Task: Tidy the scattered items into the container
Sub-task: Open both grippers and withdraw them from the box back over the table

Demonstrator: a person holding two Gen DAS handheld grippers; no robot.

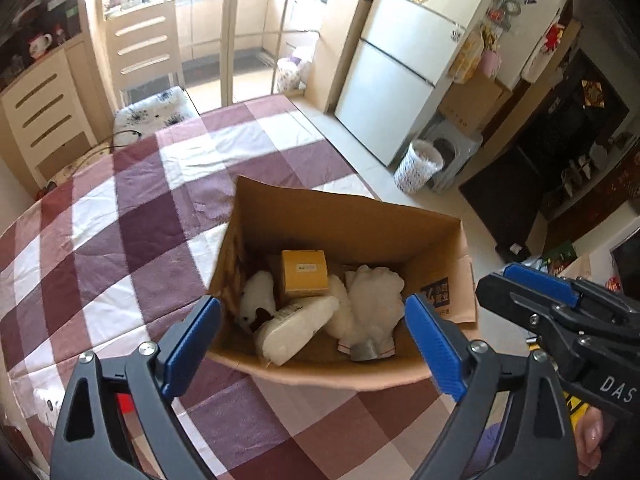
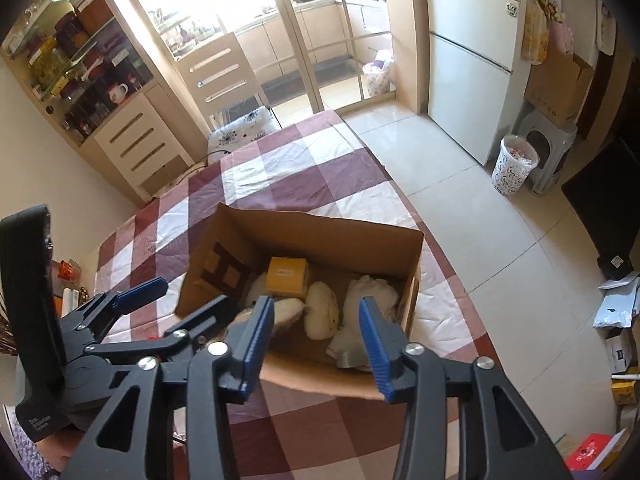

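- We cannot read the print on the yellow box in the cardboard box.
- The gloves are partly hidden behind the right gripper.
- The desk is cut off by the frame's lower edge.

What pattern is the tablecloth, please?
Tablecloth: maroon, purple and white checks; clearest in left wrist view.

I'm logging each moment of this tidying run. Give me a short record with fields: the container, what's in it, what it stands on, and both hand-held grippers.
container: cardboard box, open at the top
contents: yellow box, white plush toy, white packet, white gloves
surface: checked tablecloth, no loose items visible on it
left hand-held gripper: open, nothing between the fingers, above the box's near edge
right hand-held gripper: open, nothing held, above the box
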